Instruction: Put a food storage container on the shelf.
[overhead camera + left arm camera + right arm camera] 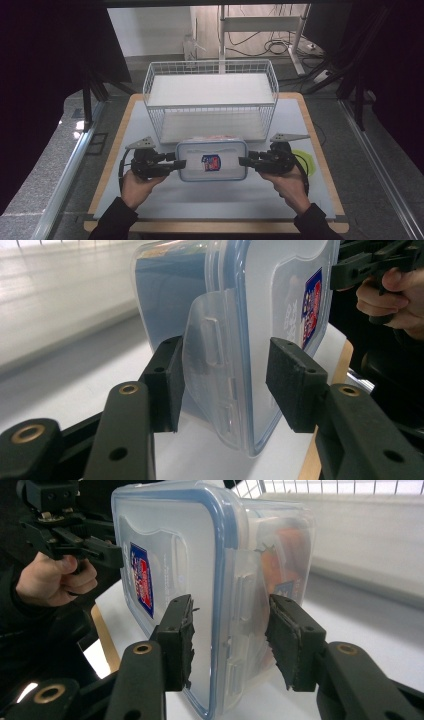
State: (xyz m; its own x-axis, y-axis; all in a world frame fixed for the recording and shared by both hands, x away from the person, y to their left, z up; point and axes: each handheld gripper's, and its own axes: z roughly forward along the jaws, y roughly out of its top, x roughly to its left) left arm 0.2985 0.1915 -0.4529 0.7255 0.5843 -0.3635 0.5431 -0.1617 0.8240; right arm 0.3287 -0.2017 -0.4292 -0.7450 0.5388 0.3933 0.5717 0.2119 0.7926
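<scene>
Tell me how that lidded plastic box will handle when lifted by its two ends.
The plastic box looks stiff, so it should hold its shape. Its smooth walls may slip between the pads. The hinged latch flap could flex under pressure.

The tabletop (210,200) was evenly lit from above; surroundings were left dark. Soft glare was noted on the container lid (212,161). Gripper views were blurred in the background.
</scene>
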